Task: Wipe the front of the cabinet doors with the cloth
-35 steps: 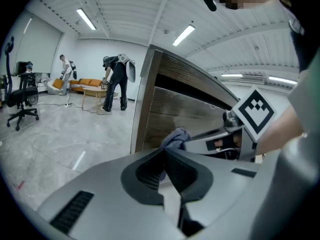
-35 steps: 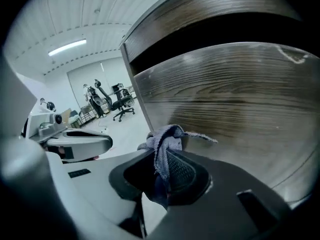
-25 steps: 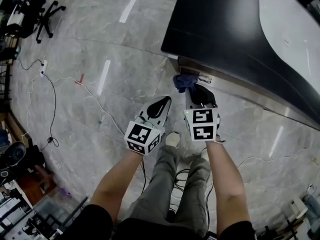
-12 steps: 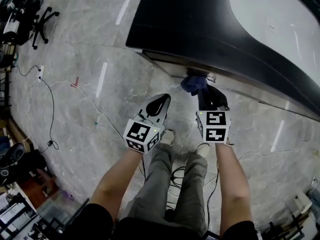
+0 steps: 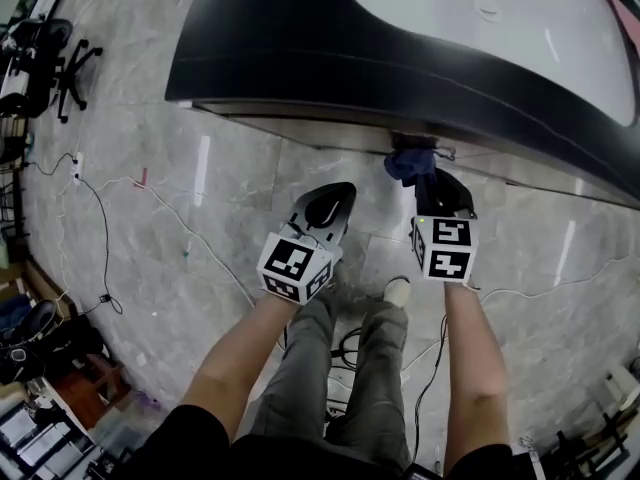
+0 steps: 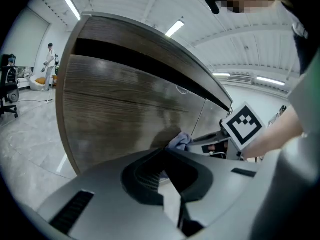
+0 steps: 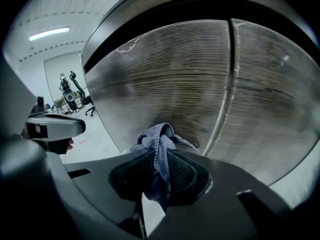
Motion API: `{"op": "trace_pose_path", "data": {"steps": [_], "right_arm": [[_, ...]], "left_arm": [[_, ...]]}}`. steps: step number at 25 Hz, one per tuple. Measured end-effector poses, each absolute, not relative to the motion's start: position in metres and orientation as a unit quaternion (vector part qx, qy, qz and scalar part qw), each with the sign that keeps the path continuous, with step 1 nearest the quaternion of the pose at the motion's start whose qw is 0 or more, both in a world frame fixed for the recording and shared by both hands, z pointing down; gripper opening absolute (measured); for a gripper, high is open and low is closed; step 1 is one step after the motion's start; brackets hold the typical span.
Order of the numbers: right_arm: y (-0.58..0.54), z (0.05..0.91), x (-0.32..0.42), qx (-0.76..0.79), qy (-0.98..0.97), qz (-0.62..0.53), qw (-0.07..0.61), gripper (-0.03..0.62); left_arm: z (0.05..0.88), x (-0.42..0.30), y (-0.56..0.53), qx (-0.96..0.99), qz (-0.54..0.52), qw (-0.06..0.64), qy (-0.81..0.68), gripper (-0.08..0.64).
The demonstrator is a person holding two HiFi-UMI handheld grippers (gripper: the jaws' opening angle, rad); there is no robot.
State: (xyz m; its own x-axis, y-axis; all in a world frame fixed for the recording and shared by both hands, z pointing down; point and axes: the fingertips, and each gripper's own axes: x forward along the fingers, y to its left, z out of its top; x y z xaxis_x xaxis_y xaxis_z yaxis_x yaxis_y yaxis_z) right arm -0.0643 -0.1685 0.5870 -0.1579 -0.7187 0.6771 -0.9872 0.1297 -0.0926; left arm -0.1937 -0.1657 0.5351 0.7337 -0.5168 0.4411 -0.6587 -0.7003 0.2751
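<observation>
- The cloth [image 5: 408,162], a blue-grey rag, is pinched between the fingers [image 7: 132,173] of the right gripper [image 5: 432,180]; the fingers are closed on its middle, with a bunch standing out past the tips and a tail hanging down behind them.
- The bunched end is held low against the wood-grain cabinet doors [image 7: 165,79], just left of the upright seam [image 7: 229,79] between two doors. Whether it actually touches the wood cannot be made out.
- In the head view the cloth is seen tucked under the overhang of the dark surface [image 5: 300,28], at the foot of the cabinet front.
- The left gripper [image 5: 333,200] is held beside the right one, a little further from the cabinet, and is pointed towards it. Its fingers [image 6: 142,171] are pressed together with nothing between them.
- From the left gripper view, the cloth and the right gripper's marker cube [image 6: 243,124] are seen ahead and to the right, in front of the door.
- The marble-patterned floor [image 5: 200,198] is crossed by thin cables [image 5: 180,210], and an office chair [image 5: 70,68] stands well away at the left.
</observation>
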Motion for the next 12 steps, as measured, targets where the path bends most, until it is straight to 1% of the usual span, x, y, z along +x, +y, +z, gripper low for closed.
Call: {"op": "trace_pose_path", "data": {"steps": [7,12], "right_arm": [[-0.152,0.595,-0.011,0.624,-0.688,0.284,0.237,0.069],[-0.141,0.598,0.002,0.62,-0.692,0.294,0.224,0.069]], "left_arm": [[0.53,-0.127,-0.159,0.918,0.157,0.216,-0.293,0.009],[0.532,-0.108,-0.156,0.918,0.16,0.206,-0.299,0.009]]}}
